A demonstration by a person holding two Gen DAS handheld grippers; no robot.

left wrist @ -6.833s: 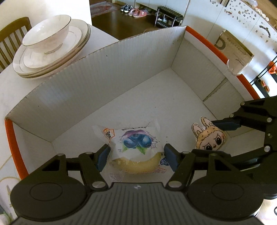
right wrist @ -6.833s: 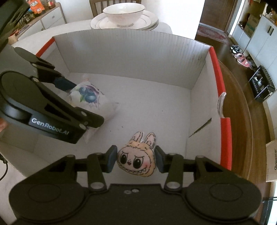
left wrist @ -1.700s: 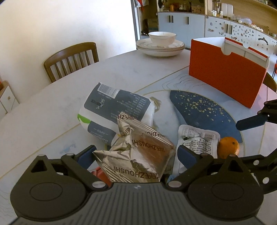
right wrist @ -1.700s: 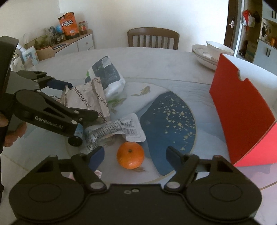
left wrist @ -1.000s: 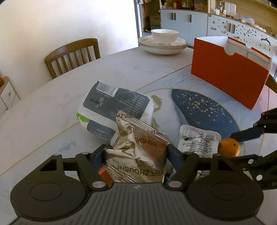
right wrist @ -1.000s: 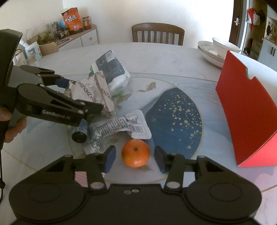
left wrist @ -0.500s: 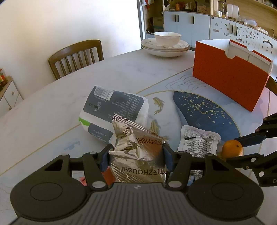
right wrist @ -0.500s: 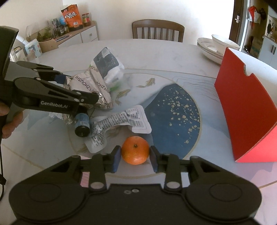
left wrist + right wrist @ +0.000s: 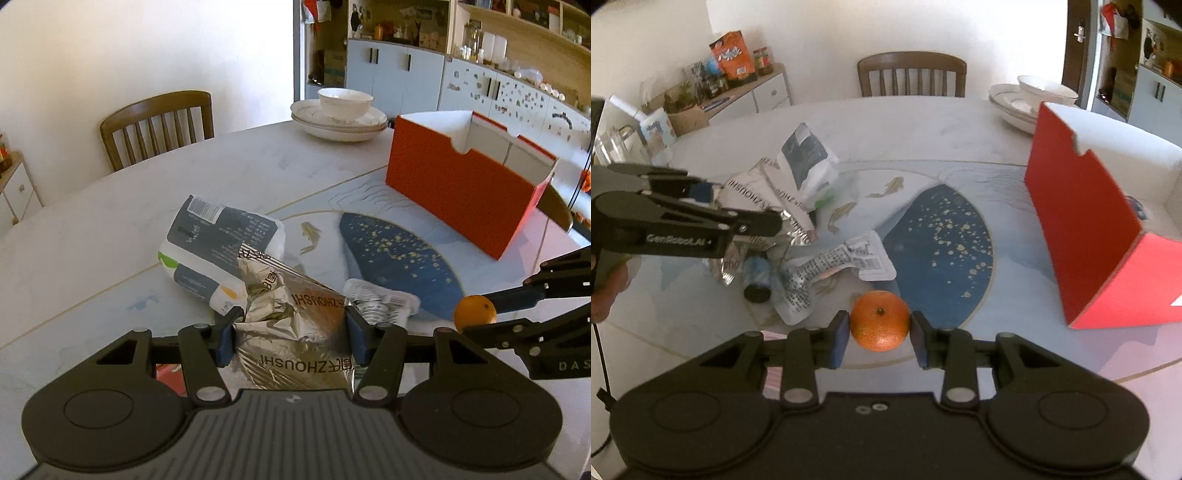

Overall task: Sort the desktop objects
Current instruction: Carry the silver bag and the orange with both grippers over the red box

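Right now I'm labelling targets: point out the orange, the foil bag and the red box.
orange (image 9: 879, 320), right wrist view, front skin.
foil bag (image 9: 295, 328), left wrist view, crumpled middle.
red box (image 9: 454, 201), left wrist view, long outer wall.

Two close wrist views, seemingly shared table (image 9: 110, 229).

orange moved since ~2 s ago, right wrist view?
Yes. The orange then lay on the table below the white sachet; now it's gripped in the right claw, apparently lifted clear.
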